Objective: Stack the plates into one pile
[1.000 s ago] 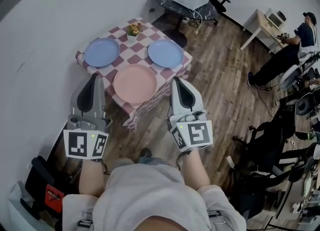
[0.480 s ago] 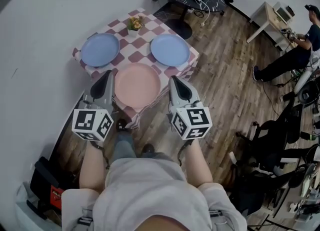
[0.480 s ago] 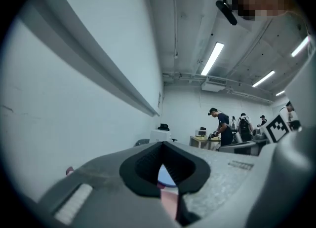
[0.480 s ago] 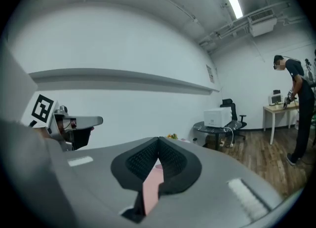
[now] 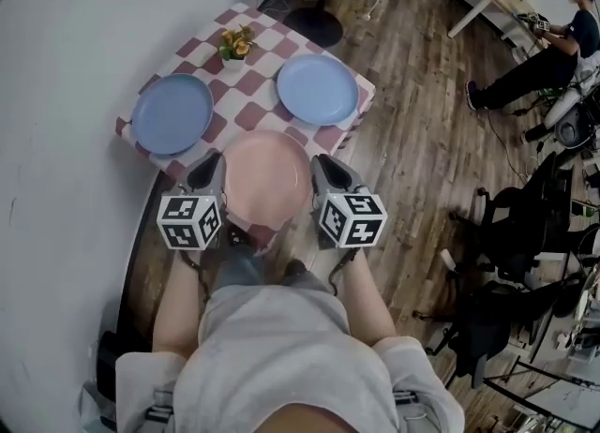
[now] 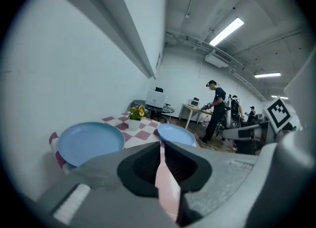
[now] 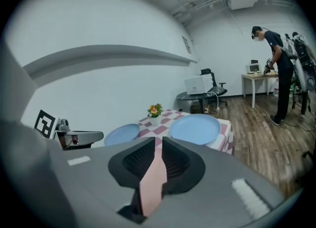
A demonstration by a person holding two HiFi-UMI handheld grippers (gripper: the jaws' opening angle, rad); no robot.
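A pink plate (image 5: 267, 176) lies at the near edge of a table with a red-and-white checked cloth (image 5: 258, 114). Behind it lie one blue plate (image 5: 172, 113) on the left and another blue plate (image 5: 317, 88) on the right. My left gripper (image 5: 208, 167) is at the pink plate's left rim and my right gripper (image 5: 322, 164) at its right rim. Both pairs of jaws are opening and stand a narrow slit apart. In both gripper views pink shows through the slit (image 6: 162, 148) (image 7: 158, 145). I cannot tell whether the rim lies between the pads.
A small pot of yellow flowers (image 5: 234, 45) stands at the table's far edge. A white wall runs along the left. A person (image 5: 553, 47) stands by a desk at the far right, and office chairs (image 5: 506, 234) crowd the right side on the wooden floor.
The person has stepped up to the table. Both grippers moved forward from short of the table to either side of the pink plate.
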